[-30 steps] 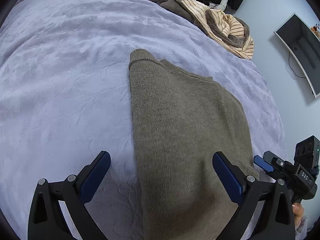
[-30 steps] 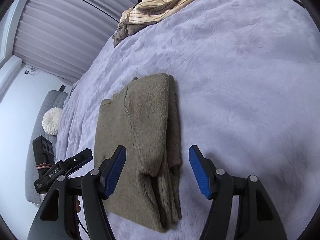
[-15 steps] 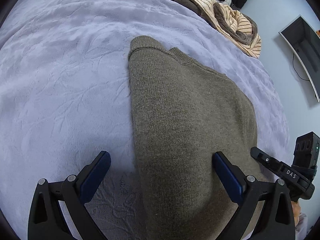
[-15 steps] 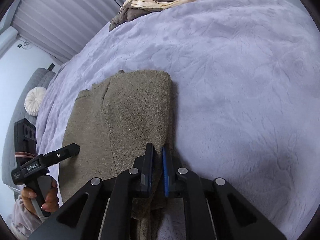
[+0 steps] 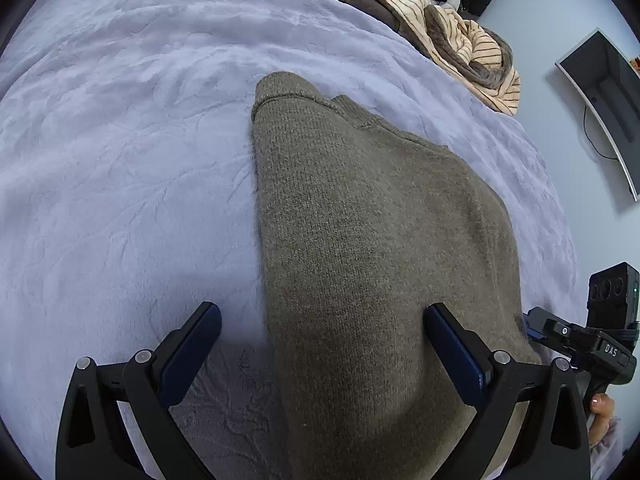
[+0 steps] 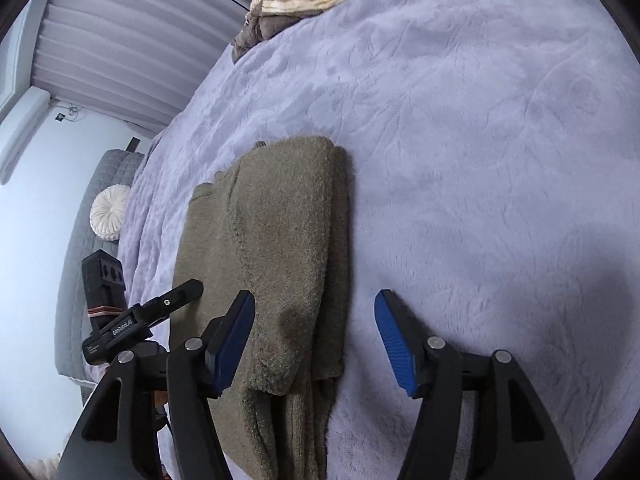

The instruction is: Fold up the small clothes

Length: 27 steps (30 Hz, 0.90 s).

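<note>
Sweater (image 5: 360, 248) of olive-brown knit lies flat on the bed, its sides turned in to make a long narrow strip, and both grippers hover over its near end. The right gripper (image 6: 314, 338) has just been opening again after a brief pinch half a second ago; its blue pads now stand apart with the folded right edge of the knit below them, untouched. That edge shows stacked layers and a sleeve end poking out at 6 o'clock in the right wrist view. The left gripper (image 5: 320, 354) is spread wide as well, straddling the left edge of the strip, and looks much as it did a second back. Judging by this, the pinch was a small tidying tug, and the next step is probably to fold the strip end over end.

Outward, the lavender plush blanket (image 5: 120, 160) covers the whole bed. A heap of striped and brown clothes (image 5: 452, 36) waits at 1 o'clock in the left view. A wall-mounted screen (image 5: 600, 96) hangs at 2 o'clock, and pleated curtains (image 6: 120, 40) with a round white cushion (image 6: 110, 212) sit at 10 o'clock in the right view.
</note>
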Each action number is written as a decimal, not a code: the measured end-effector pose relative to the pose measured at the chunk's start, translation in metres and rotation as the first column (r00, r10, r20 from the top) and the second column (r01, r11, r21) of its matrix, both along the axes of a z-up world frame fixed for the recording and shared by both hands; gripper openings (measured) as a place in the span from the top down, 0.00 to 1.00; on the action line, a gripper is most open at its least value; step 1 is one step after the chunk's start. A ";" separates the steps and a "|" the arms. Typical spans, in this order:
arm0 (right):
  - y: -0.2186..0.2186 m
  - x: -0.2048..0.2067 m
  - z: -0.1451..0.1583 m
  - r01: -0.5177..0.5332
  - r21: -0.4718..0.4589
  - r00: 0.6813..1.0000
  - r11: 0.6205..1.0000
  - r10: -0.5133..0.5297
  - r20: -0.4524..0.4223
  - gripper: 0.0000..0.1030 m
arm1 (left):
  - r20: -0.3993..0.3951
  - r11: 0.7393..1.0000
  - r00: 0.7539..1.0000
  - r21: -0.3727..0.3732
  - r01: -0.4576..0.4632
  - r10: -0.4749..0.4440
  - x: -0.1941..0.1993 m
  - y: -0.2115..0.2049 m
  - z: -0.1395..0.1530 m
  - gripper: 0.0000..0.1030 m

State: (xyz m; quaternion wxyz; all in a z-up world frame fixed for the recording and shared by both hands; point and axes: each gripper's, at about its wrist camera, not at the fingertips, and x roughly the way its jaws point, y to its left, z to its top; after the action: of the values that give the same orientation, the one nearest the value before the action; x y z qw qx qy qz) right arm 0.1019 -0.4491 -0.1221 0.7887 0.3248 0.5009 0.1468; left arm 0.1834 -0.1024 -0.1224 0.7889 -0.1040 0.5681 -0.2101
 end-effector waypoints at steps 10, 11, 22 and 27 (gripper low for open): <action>0.003 0.016 -0.014 -0.074 0.048 0.997 0.996 0.076 -0.027 0.36 | -0.017 0.994 0.995 -0.045 0.098 -0.098 0.003 -0.002 -0.007 0.01; 0.004 0.016 -0.014 -0.088 0.045 0.996 0.995 0.090 -0.026 0.36 | -0.020 0.993 0.994 -0.055 0.107 -0.108 0.004 -0.002 -0.008 0.01; 0.030 0.042 -0.029 -0.197 0.170 0.980 0.966 0.201 -0.008 0.35 | 0.003 0.973 0.974 -0.030 0.227 -0.227 -0.007 -0.033 -0.007 0.01; 0.046 0.042 -0.031 -0.139 0.173 0.990 0.975 0.141 0.000 0.56 | 0.015 0.984 0.985 -0.054 0.171 -0.170 -0.008 -0.025 0.000 0.19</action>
State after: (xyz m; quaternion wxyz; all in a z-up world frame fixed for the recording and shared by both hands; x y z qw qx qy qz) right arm 0.1439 -0.4027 -0.1536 0.7422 0.3566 0.5126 0.2431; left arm 0.1755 -0.1275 -0.1224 0.7678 -0.0756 0.5648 -0.2928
